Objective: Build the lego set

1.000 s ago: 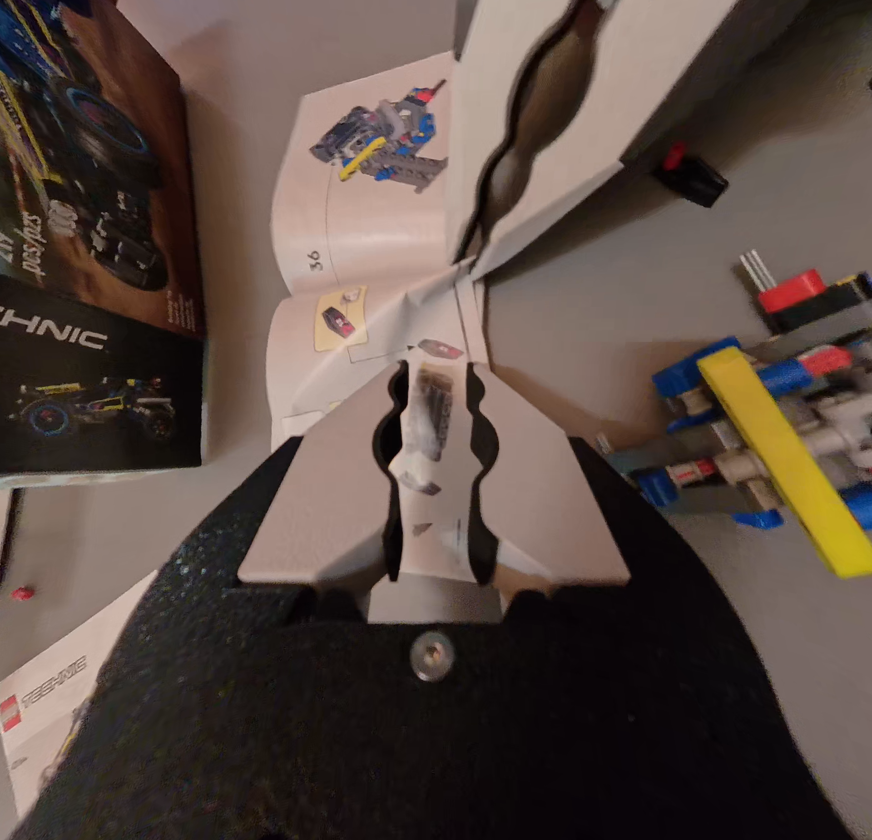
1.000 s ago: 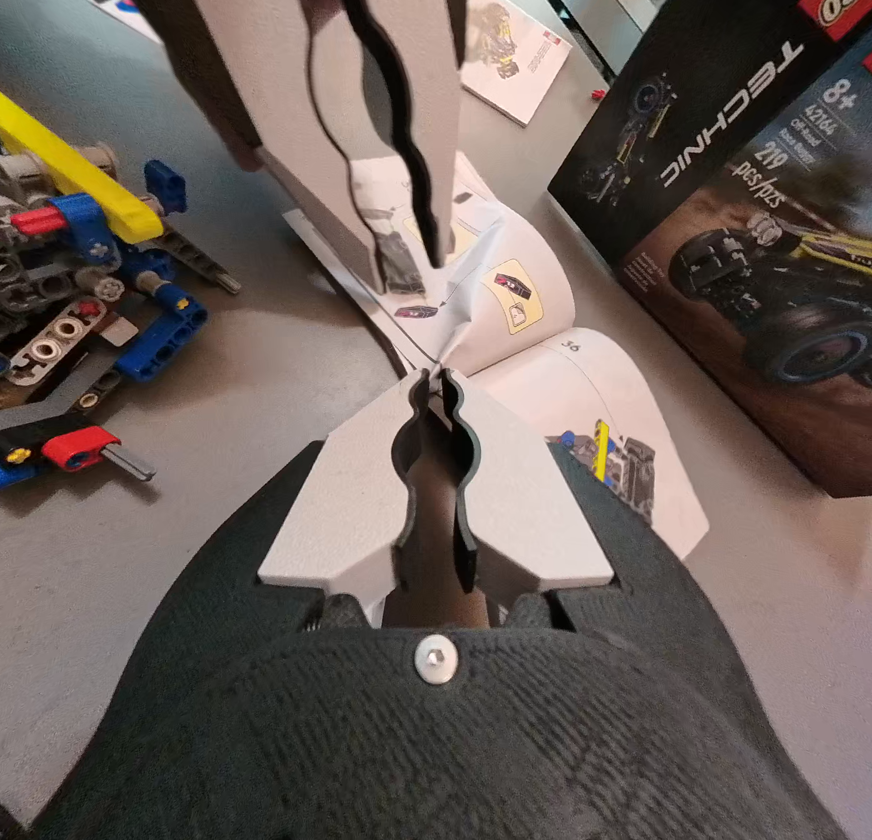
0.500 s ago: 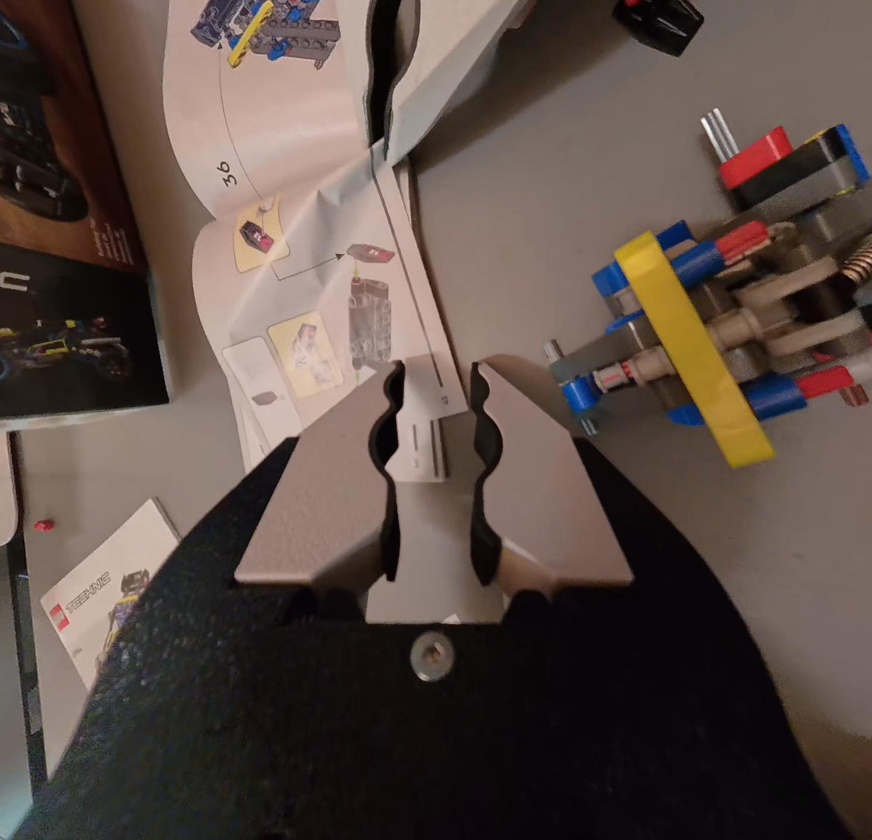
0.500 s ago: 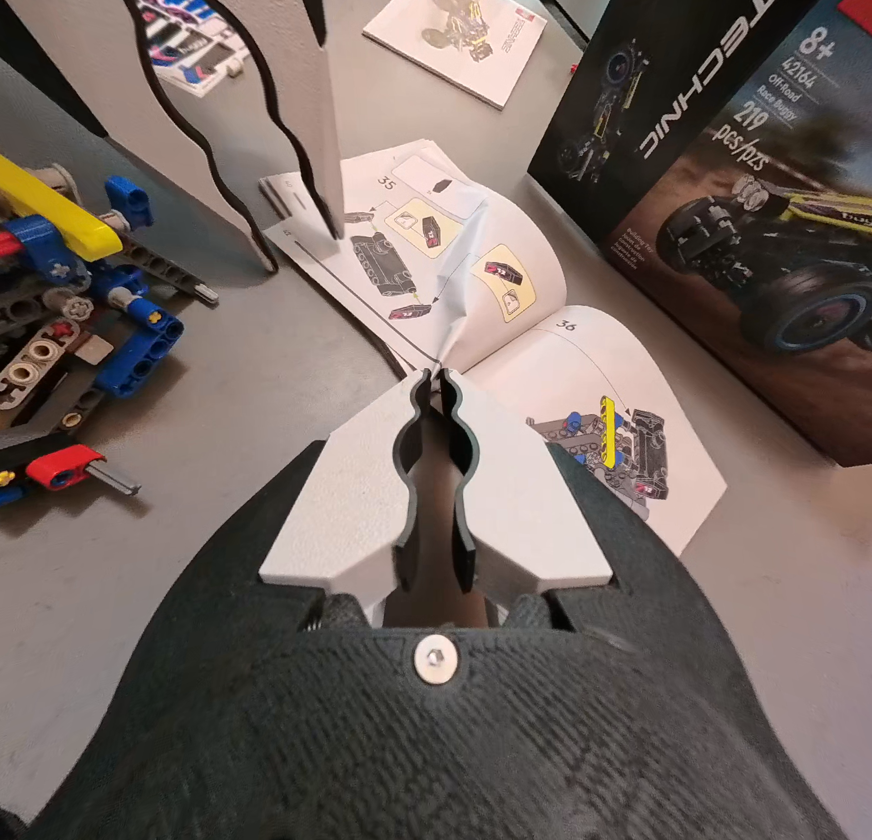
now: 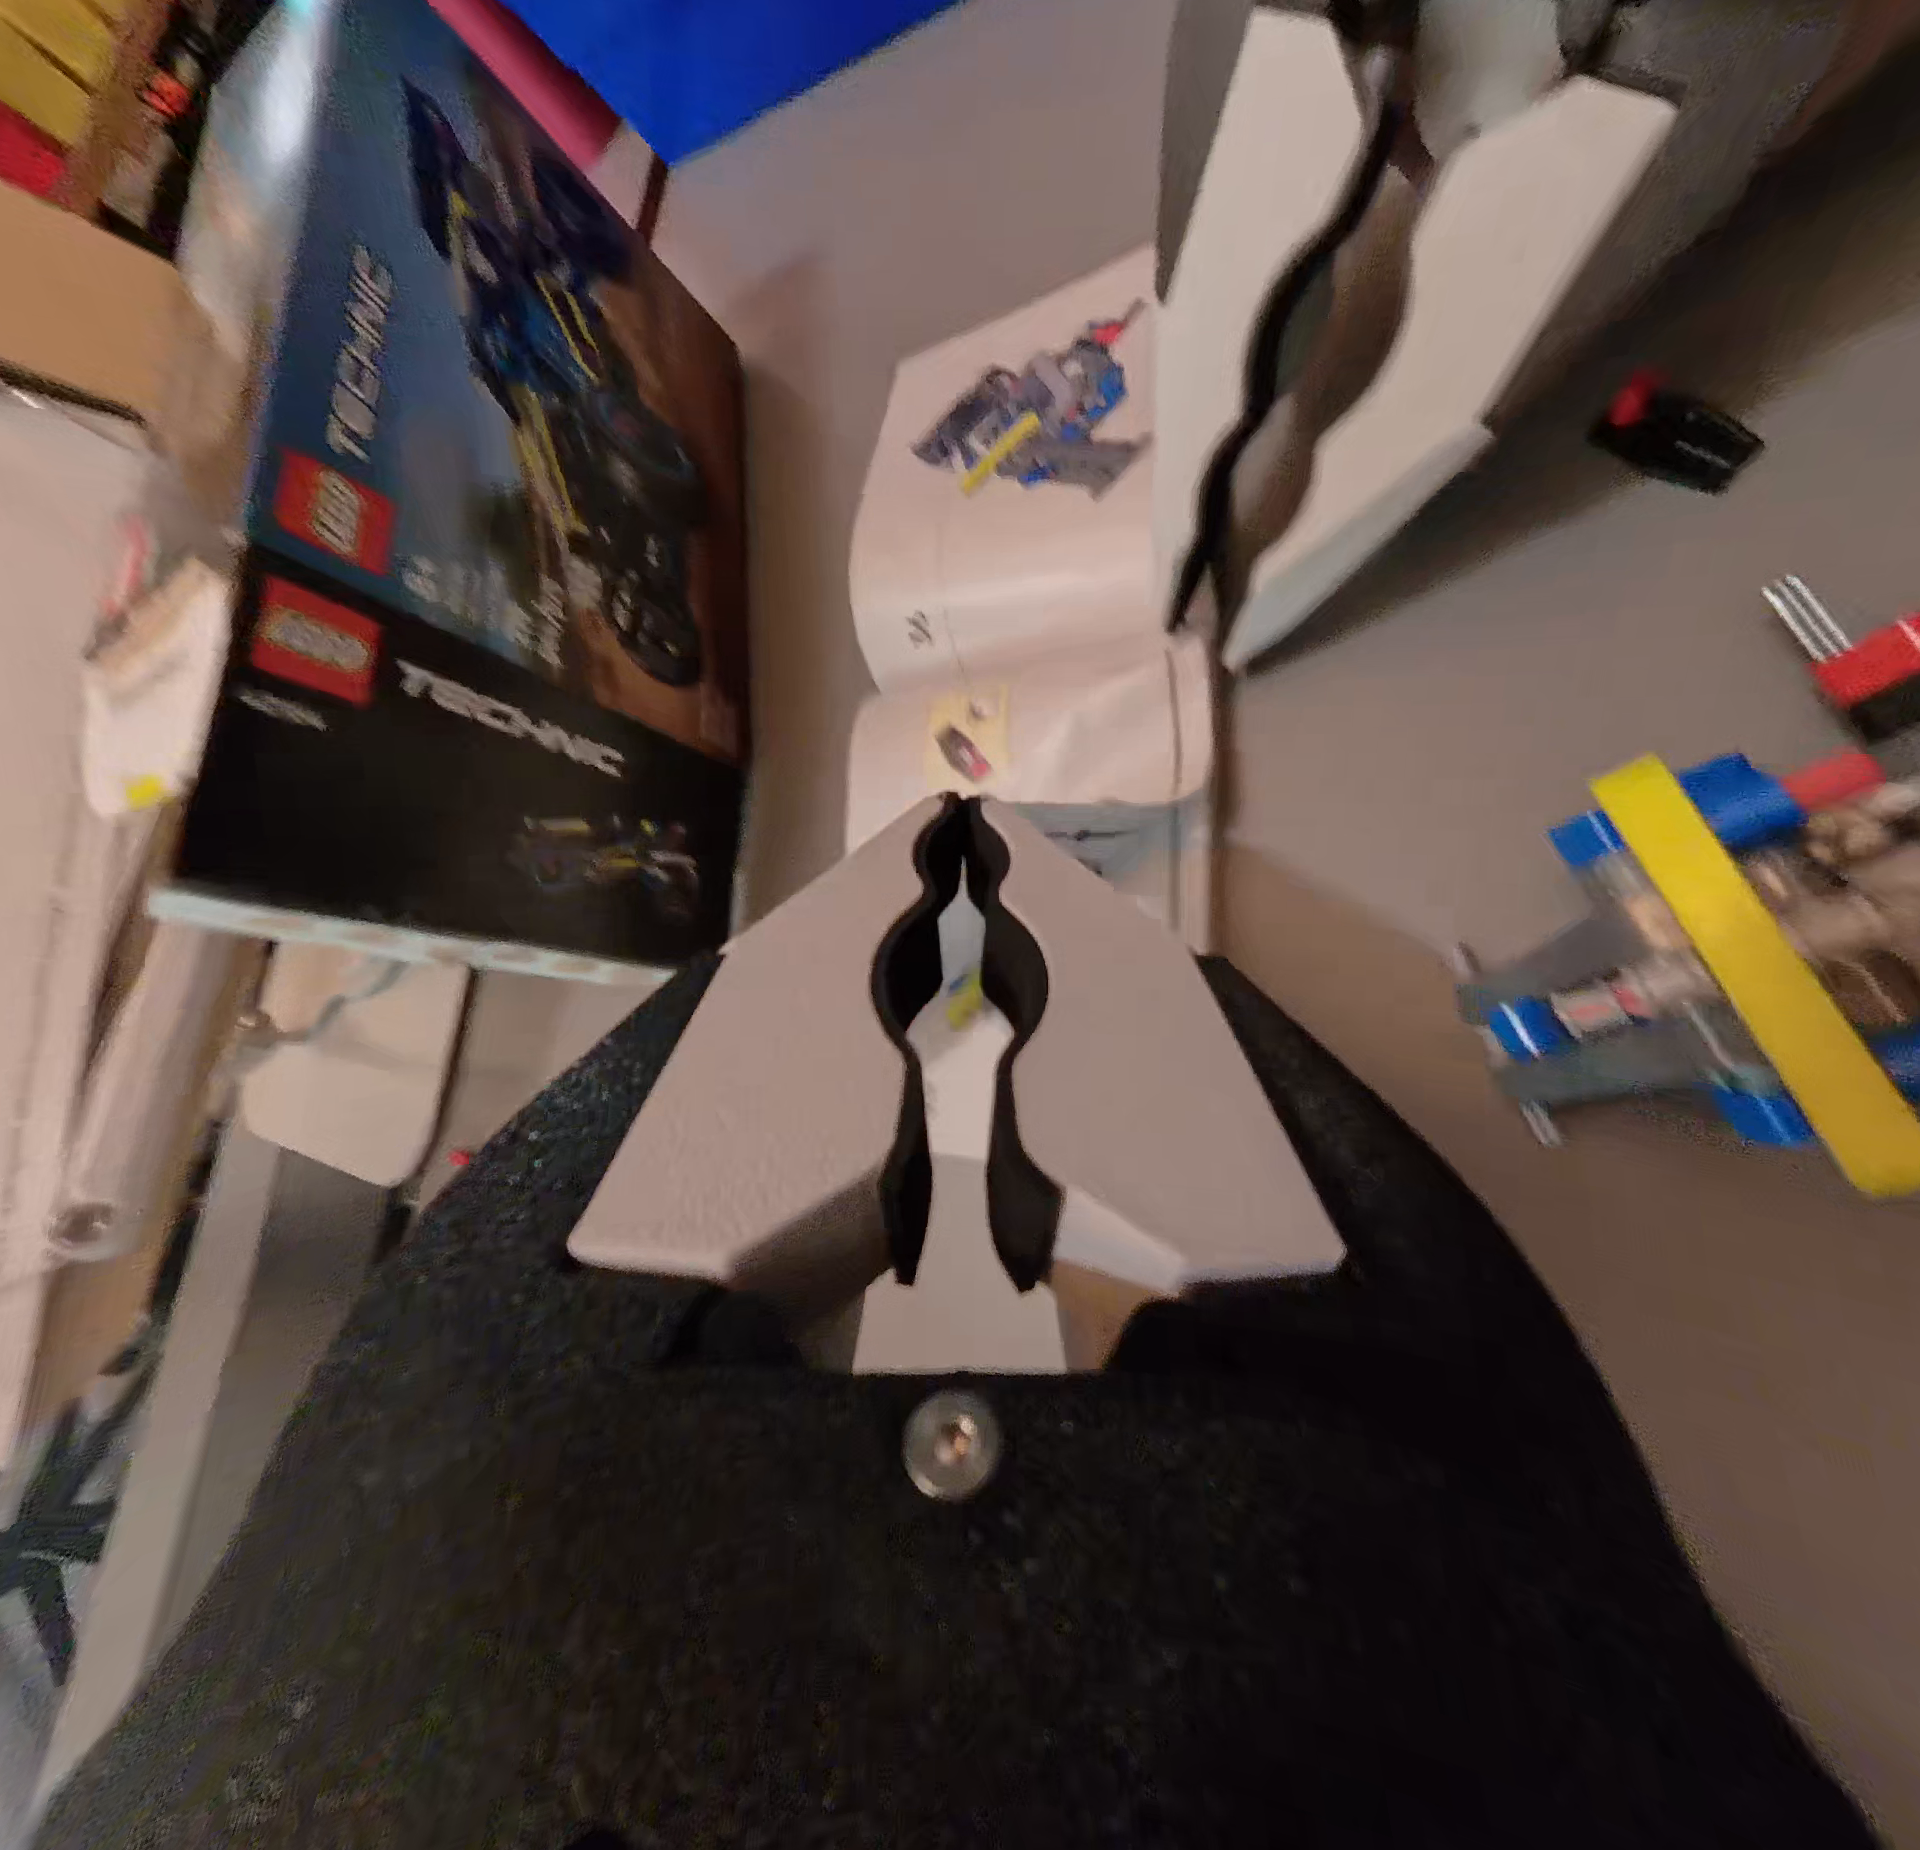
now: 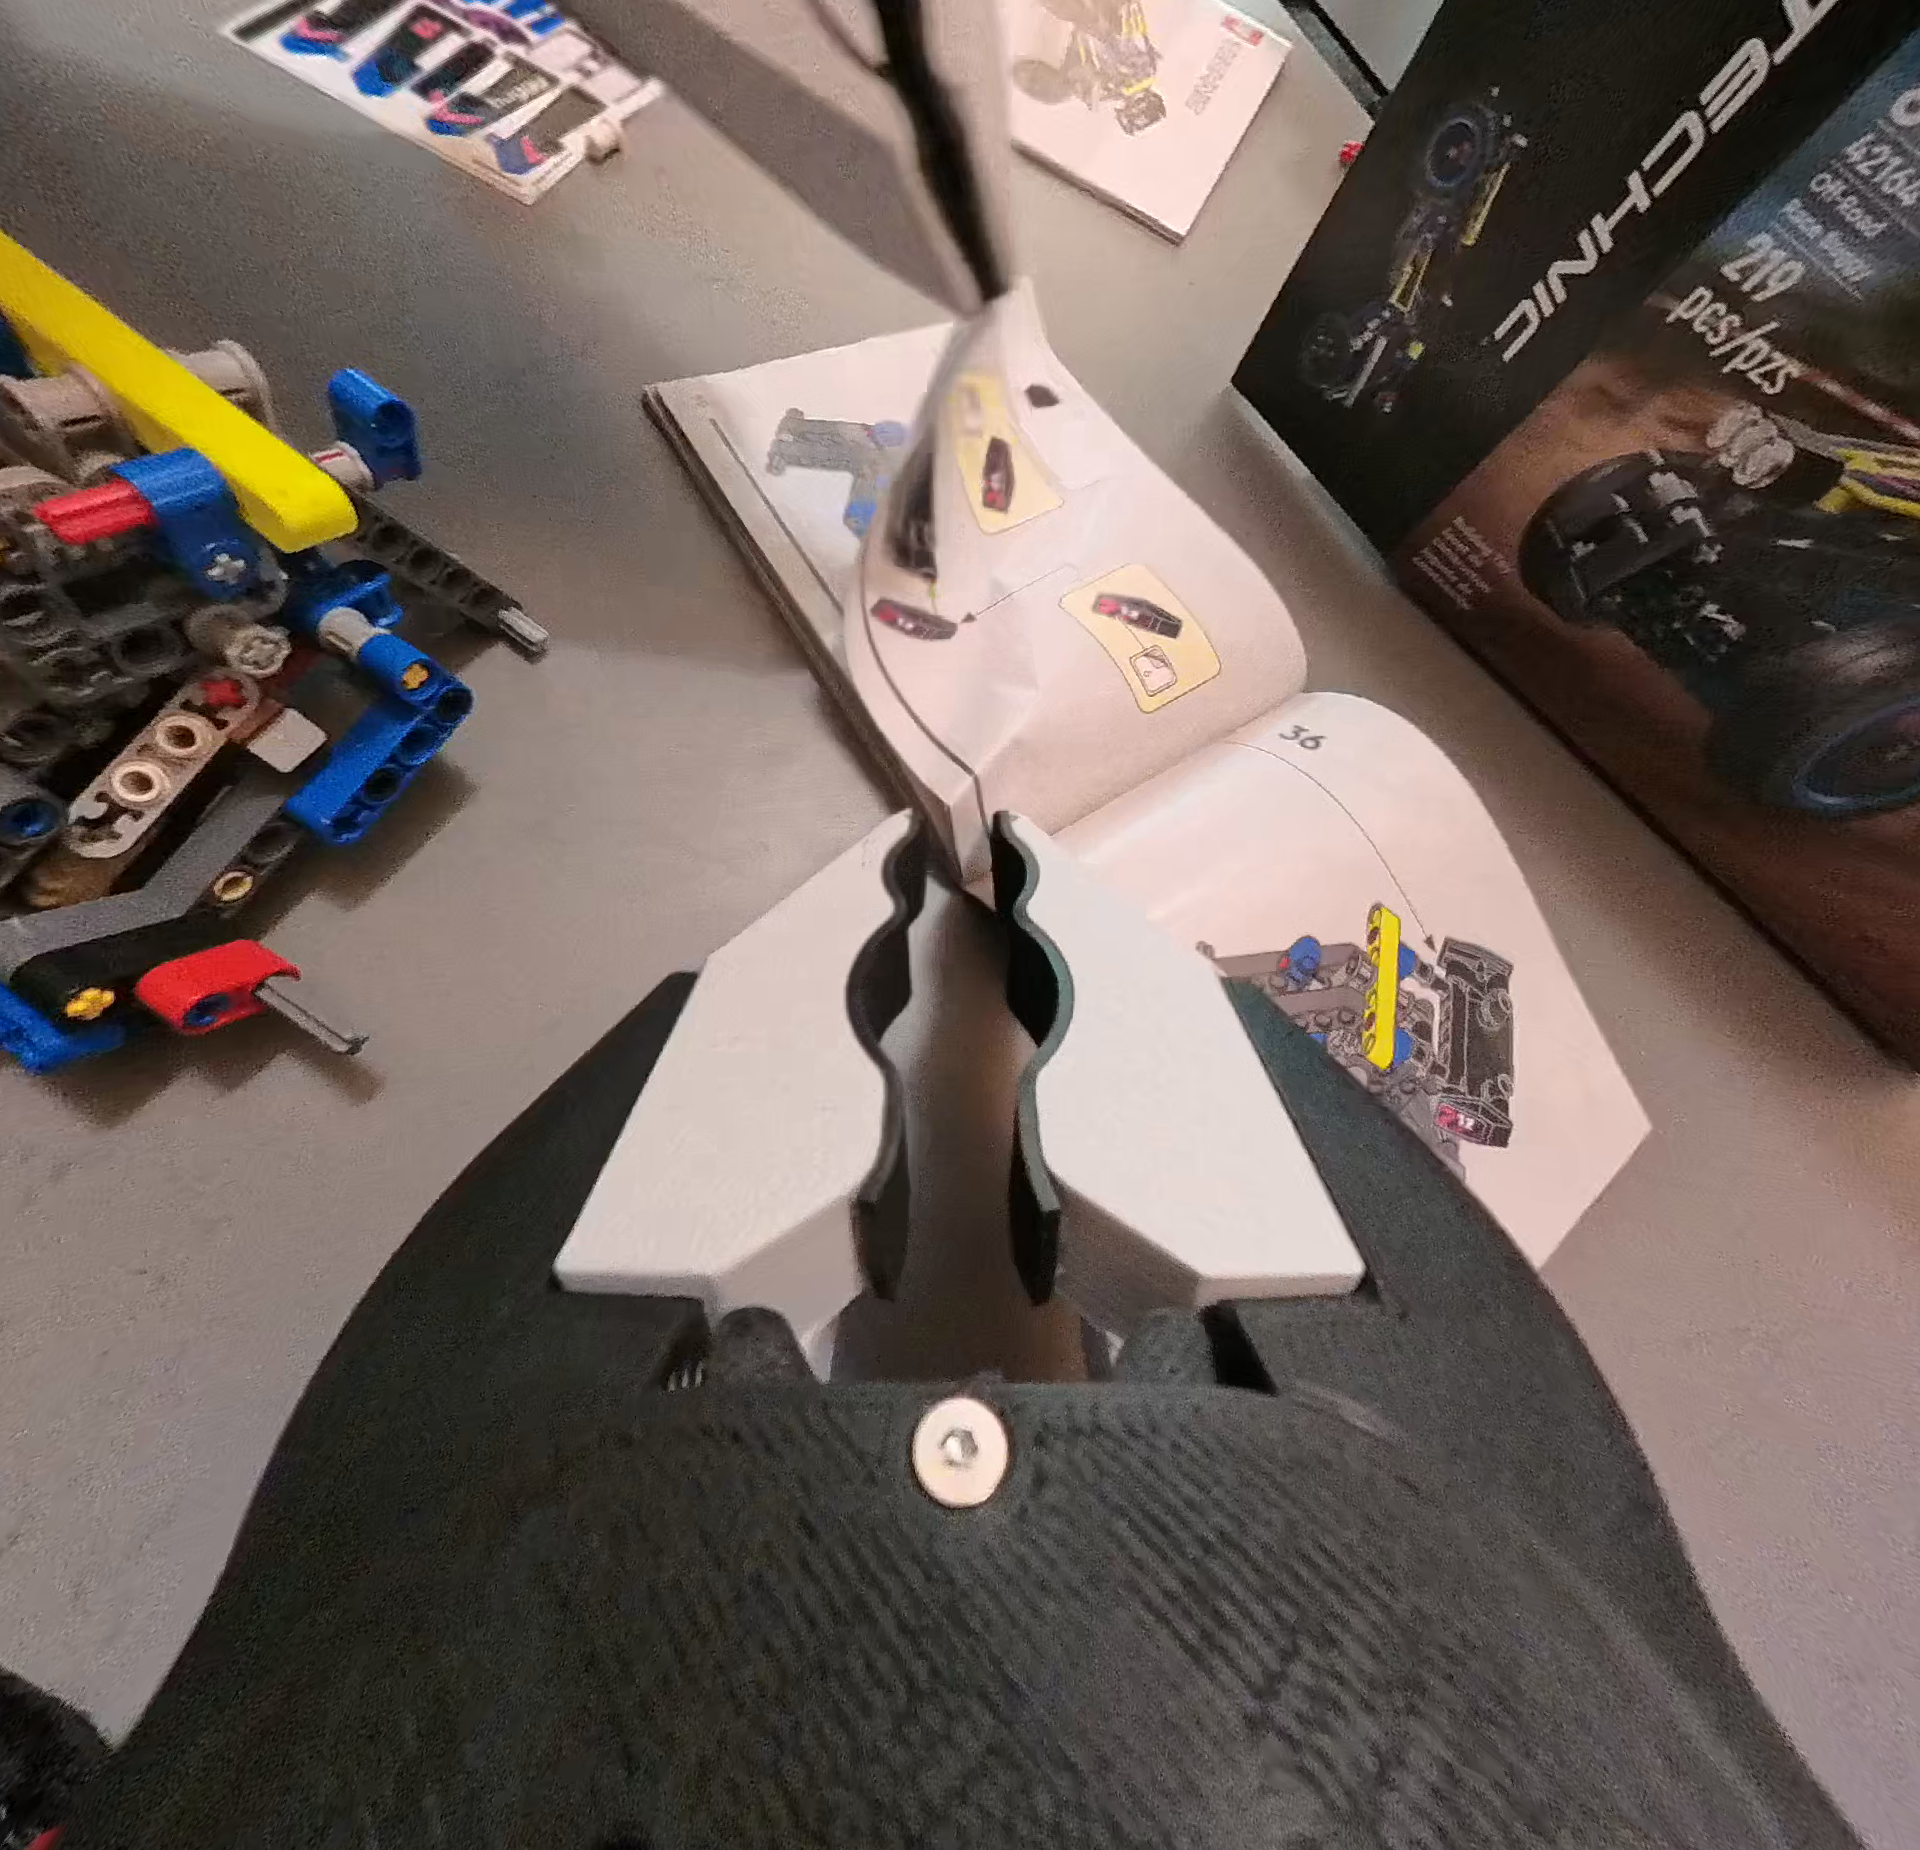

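Note:
An open instruction booklet (image 6: 1351, 865) lies on the grey table (image 6: 623, 969). My left gripper (image 5: 958, 801) is shut on the edge of one of its pages. In the right wrist view it comes in from the top (image 6: 977, 294) and holds that page (image 6: 997, 470) curled up off the booklet. My right gripper (image 6: 956, 839) sits at the booklet's spine on the near edge. Its jaws stand slightly apart with the fold between them and do not press on it. It also shows in the left wrist view (image 5: 1205, 616) at the booklet's (image 5: 997, 574) far edge.
A half-built brick model (image 6: 187, 595) with a yellow beam lies left of the booklet, with a red piece on an axle (image 6: 208, 985) near it. The printed set box (image 6: 1662, 346) stands to the right. A sticker sheet (image 6: 436, 55) and a small leaflet (image 6: 1143, 65) lie farther off. The tips of one gripper are about 8 cm away from the tips of the other.
My left gripper was open over the booklet's page edge; it has shut on a page and lifted it. My right gripper, shut at the spine before, has opened a little.

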`<state>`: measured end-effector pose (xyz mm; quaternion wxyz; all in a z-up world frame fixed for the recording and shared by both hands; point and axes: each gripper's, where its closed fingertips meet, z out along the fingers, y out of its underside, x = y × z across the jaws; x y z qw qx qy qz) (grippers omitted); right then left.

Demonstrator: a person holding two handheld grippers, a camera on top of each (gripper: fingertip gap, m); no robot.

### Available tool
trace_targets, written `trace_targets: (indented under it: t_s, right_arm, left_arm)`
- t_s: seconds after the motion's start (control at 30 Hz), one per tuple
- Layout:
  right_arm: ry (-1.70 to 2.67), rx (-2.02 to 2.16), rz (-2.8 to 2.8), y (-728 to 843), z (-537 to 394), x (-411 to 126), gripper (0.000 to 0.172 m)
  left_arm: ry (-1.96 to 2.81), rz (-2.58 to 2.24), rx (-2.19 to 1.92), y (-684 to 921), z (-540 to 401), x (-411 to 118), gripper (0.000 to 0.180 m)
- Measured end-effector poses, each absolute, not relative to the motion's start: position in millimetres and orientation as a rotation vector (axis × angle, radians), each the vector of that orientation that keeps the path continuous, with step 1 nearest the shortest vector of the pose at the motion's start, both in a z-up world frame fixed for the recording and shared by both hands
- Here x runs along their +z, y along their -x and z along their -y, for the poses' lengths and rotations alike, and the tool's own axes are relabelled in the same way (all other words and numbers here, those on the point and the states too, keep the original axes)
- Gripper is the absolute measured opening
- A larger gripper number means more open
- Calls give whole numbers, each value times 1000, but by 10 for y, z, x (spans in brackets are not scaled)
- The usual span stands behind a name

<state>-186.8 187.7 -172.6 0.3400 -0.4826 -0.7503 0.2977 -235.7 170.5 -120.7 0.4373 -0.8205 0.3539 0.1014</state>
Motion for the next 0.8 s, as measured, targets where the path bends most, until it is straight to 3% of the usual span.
trace_targets:
  t_s: [0.2, 0.3, 0.37, 0.43, 0.47, 0.6, 0.63, 0.7, 0.8]
  right_arm:
    - [1189, 778, 1823, 1980, -1926, -1538, 44]
    - [1259, 796, 1748, 1962, -2028, -1447, 49]
    - [1357, 856, 1631, 1925, -2189, -1366, 40]
    - [1469, 946, 1560, 1874, -2298, -1383, 6]
    - [1524, 932, 1529, 1842, -2392, -1407, 0]
    - [1622, 917, 1452, 1722, -2600, -1438, 0]
    - [1650, 928, 1428, 1706, -2631, -1441, 0]
    - [1717, 930, 1416, 1669, -2674, -1499, 0]
    - [1785, 938, 1429, 1606, -2710, -1578, 0]
  left_arm:
    - [1826, -976, 313, 2101, -2176, -800, 0]
    - [1708, -1081, 336, 1851, -2341, -716, 0]
    - [1633, -1122, 379, 1725, -2441, -707, 0]
    - [1590, -1149, 407, 1636, -2487, -724, 0]
    - [1588, -1147, 414, 1621, -2490, -722, 0]
    - [1640, -954, 248, 1699, -2302, -612, 21]
    - [1689, -889, 190, 1782, -2236, -668, 21]
    - [1872, -813, 88, 1973, -2081, -1012, 0]
    - [2068, -777, 19, 2123, -1854, -1521, 0]
